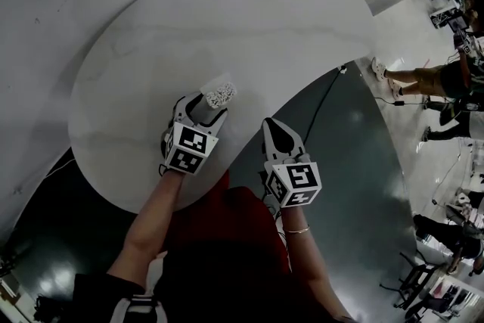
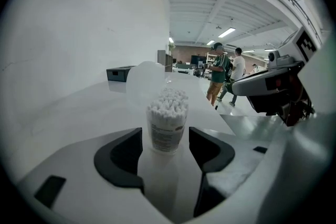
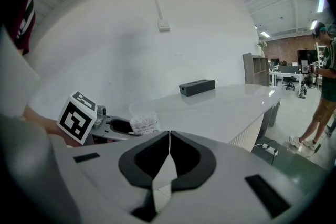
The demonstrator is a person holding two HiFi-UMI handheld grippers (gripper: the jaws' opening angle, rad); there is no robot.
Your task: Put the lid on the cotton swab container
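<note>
The cotton swab container (image 2: 167, 123) stands upright on the white surface (image 1: 151, 34), its long axis vertical and the swab tips uppermost. It sits straight ahead of the left hand-held gripper (image 1: 201, 111), right in the mouth of that gripper. The two dark pads are spread apart, one just beside each wall of the container. A thin gap seems to show on both sides, so I read the jaws as open around it, not clamped on it.

A pale translucent shape (image 2: 143, 75), probably the lid, rises just behind the container and to its left as the left hand-held gripper looks at it. It overlaps the swab tops. I cannot tell from these views whether it is seated over them, leaning on them, or standing just beyond.

The right hand-held gripper (image 3: 169, 136) has its jaws pressed together with nothing between them. It hangs off the near edge of the surface. From it, the container lies forward and to the left, near but clearly apart, with the left hand-held gripper's marker cube (image 3: 79, 118) in between.

The left side is therefore much the nearer. Any steadying grip would be a plain sideways close across the upright body. The right side would have to travel left and forward, then come down along the vertical axis, to press or settle the lid.
</note>
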